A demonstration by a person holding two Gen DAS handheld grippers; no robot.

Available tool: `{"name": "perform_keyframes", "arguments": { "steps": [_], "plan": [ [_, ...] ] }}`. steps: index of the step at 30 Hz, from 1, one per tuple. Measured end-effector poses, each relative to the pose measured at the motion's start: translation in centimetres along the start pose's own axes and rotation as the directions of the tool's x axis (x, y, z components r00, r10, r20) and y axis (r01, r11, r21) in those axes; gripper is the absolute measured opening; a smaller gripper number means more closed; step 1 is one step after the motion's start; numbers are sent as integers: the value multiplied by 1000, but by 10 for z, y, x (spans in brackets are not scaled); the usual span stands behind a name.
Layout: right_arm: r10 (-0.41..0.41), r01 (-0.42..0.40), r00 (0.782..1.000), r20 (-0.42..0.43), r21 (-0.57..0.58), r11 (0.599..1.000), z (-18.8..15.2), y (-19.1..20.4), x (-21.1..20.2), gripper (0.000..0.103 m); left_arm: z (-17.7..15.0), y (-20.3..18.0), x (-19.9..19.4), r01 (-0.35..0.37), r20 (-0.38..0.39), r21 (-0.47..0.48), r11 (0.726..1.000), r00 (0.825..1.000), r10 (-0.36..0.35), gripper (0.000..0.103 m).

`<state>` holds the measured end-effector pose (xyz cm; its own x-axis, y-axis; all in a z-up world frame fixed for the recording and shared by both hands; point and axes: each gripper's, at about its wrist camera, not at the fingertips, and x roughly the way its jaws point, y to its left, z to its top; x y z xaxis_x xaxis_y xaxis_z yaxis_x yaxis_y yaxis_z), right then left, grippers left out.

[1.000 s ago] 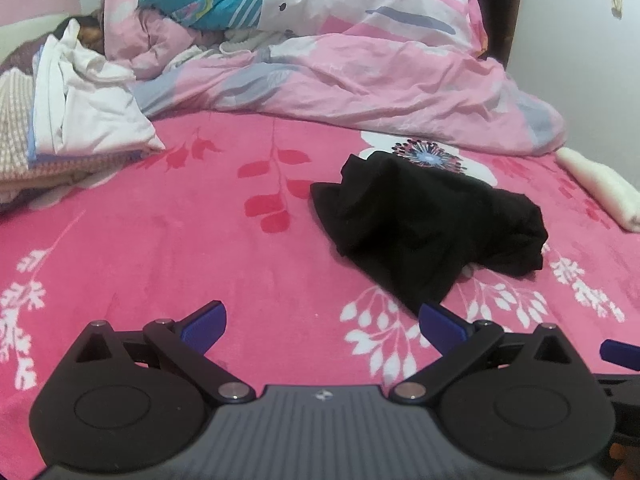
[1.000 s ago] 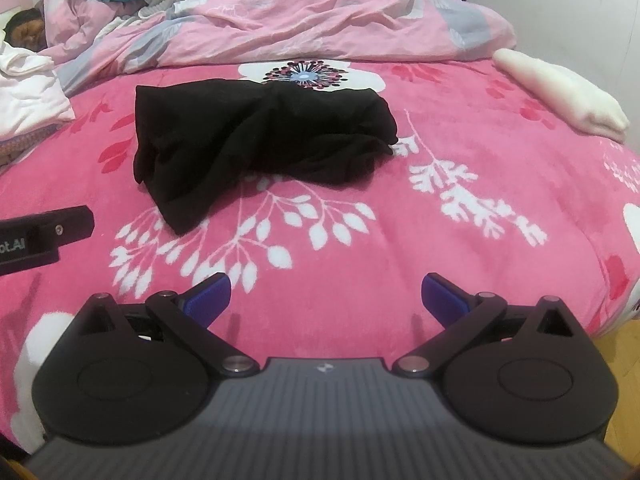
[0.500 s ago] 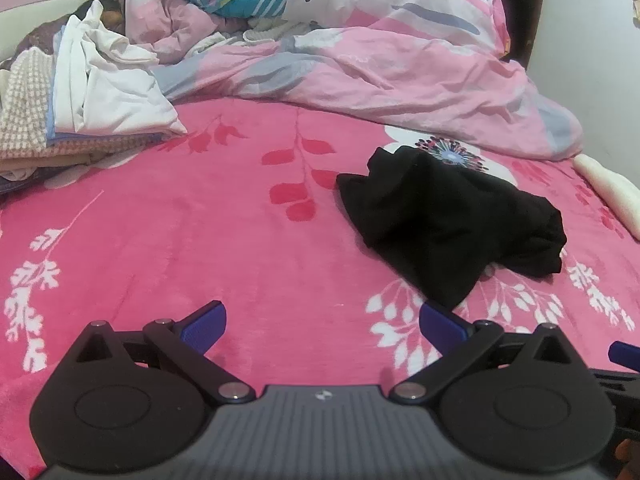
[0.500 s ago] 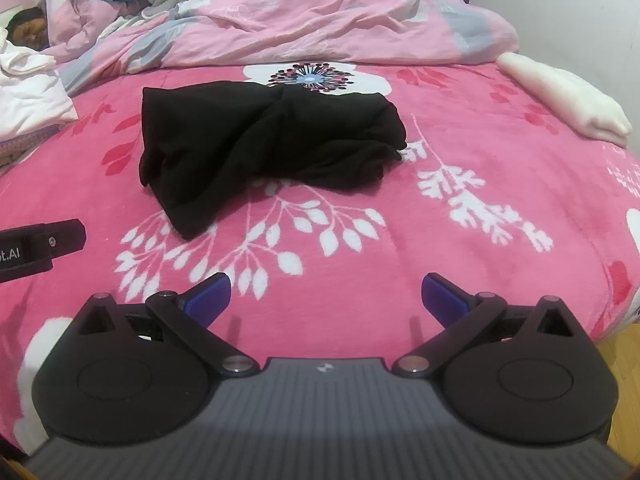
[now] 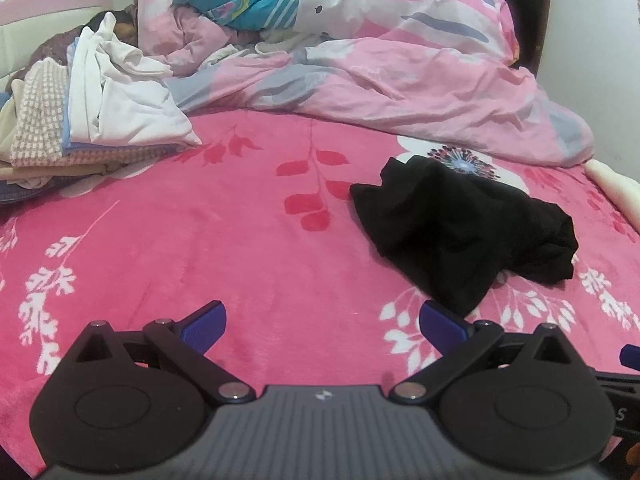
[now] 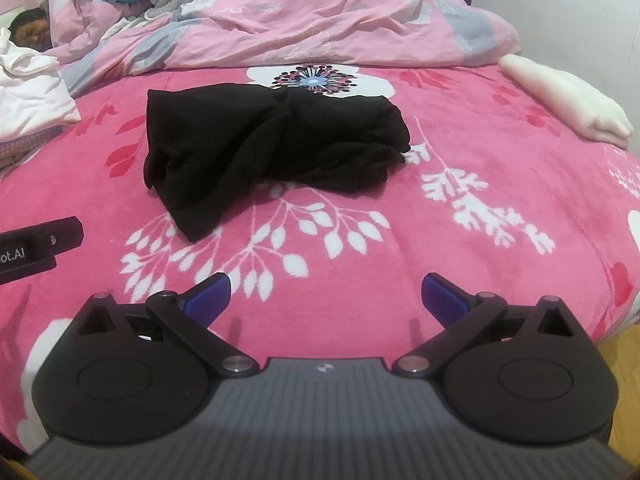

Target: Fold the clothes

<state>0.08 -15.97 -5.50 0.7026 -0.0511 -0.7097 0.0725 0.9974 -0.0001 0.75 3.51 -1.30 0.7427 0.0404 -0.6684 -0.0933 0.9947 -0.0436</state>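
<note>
A crumpled black garment (image 5: 464, 232) (image 6: 272, 148) lies in a heap on the pink floral blanket (image 5: 200, 248) (image 6: 460, 248) of a bed. My left gripper (image 5: 322, 322) hovers open over the blanket, short of the garment and to its left, nothing between its blue fingertips. My right gripper (image 6: 326, 292) is open too, a little in front of the garment's near tip, holding nothing. The left gripper's body (image 6: 36, 248) shows at the left edge of the right wrist view.
A stack of folded clothes topped by a loose white garment (image 5: 116, 100) (image 6: 28, 92) sits at the far left. A rumpled pink duvet (image 5: 380, 72) (image 6: 300, 20) fills the back. A rolled cream towel (image 6: 568, 100) (image 5: 616, 188) lies at the right, beside a white wall.
The left wrist view has swung leftward, so the black garment sits further right and the clothes stack shows more. The right gripper moved slightly closer to the garment. Both stay open.
</note>
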Motion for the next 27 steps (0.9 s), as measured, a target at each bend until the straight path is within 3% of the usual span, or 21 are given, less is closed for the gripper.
{"name": "perform_keyframes", "arguments": {
  "steps": [27],
  "plan": [
    [12, -12, 1000, -3, -2, 1000, 1, 2, 4, 102, -1, -1, 5, 2, 2, 34, 999, 1000, -2, 103]
  ]
}}
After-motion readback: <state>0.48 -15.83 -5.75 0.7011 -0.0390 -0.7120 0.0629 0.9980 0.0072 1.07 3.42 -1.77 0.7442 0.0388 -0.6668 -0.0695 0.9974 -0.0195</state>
